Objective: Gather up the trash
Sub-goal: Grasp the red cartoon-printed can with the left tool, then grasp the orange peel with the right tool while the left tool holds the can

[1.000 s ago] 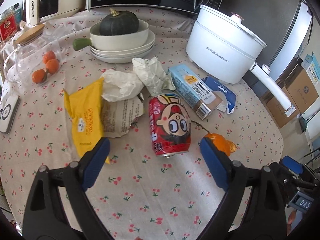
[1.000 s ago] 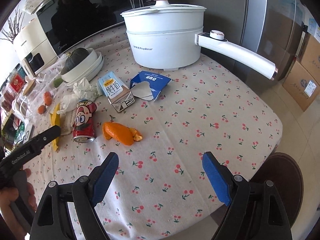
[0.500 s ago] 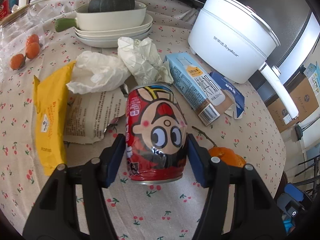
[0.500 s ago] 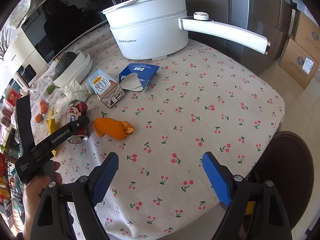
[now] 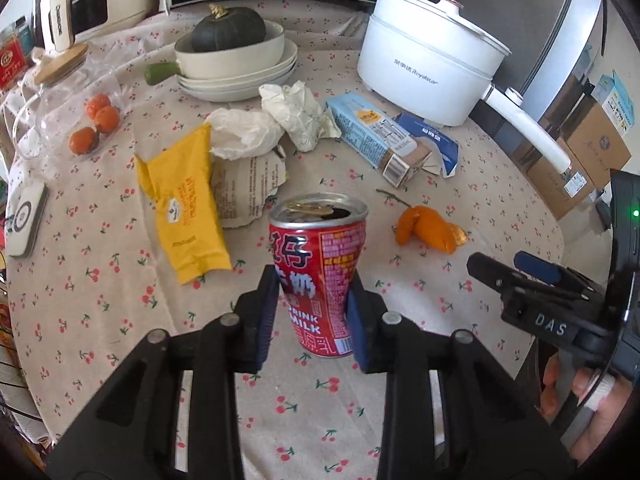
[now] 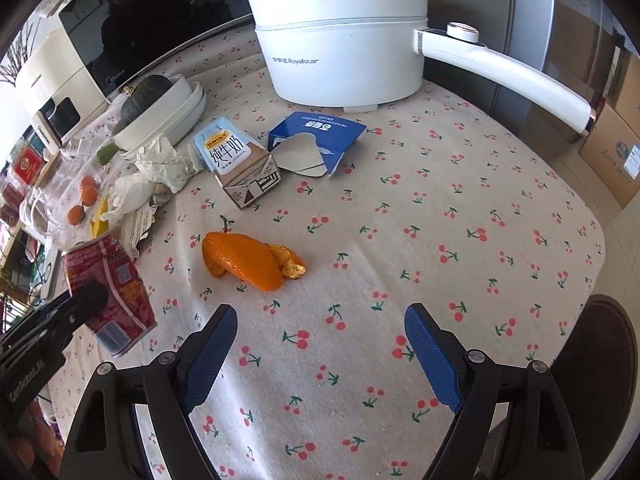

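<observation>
left hand-held gripper (image 5: 312,312) clamped on opened red can (image 5: 320,272) | right hand-held gripper (image 6: 320,344) apart, idle | risk: thin wall dents, can tilts, dregs spill onto counter (image 5: 120,320)

The table (image 5: 400,408) is covered with a beige cloth printed with red cherries. Lying directly on it: an orange peel (image 5: 430,229), a light blue milk carton (image 5: 376,140) on its side, a torn dark blue box (image 5: 434,148) touching the carton, two crumpled paper wads (image 5: 276,124), a yellow wrapper (image 5: 186,204) beside a torn printed sheet (image 5: 248,192). Toward the rear stand a white electric pot (image 5: 424,62), stacked white dishes (image 5: 240,72) holding a dark green squash (image 5: 228,32), and a glass jar (image 5: 64,108).
</observation>
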Demonstrator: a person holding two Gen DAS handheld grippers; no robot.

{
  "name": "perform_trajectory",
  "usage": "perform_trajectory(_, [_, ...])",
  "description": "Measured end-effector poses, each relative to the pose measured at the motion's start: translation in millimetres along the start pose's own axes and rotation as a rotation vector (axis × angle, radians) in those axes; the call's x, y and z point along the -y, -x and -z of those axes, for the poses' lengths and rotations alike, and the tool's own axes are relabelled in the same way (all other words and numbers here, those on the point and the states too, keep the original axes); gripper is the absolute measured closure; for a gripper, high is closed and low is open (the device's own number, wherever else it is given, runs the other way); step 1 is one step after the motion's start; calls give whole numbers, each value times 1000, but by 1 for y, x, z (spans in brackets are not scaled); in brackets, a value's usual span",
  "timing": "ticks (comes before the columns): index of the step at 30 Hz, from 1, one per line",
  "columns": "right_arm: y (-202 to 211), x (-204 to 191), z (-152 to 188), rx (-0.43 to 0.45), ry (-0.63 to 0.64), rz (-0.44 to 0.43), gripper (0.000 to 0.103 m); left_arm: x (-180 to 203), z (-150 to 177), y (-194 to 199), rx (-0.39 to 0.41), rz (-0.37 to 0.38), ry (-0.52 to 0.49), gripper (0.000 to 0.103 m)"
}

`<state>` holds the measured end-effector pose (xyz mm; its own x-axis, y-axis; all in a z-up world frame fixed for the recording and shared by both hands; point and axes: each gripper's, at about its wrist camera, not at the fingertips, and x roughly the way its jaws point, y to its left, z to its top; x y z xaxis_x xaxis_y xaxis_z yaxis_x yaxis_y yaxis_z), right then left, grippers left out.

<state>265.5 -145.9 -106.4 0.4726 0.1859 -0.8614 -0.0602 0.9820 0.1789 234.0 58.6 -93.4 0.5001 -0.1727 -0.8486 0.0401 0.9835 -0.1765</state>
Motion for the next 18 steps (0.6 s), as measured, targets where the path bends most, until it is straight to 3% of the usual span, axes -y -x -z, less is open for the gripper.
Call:
perform_trajectory(6, [-13,-25,-6,26,151,0,16,-27,2,1,-37,7,82,69])
perform_trajectory(18, [-48,-38,-22,24,239,-31,21,-35,2,-23,-75,18,148,69])
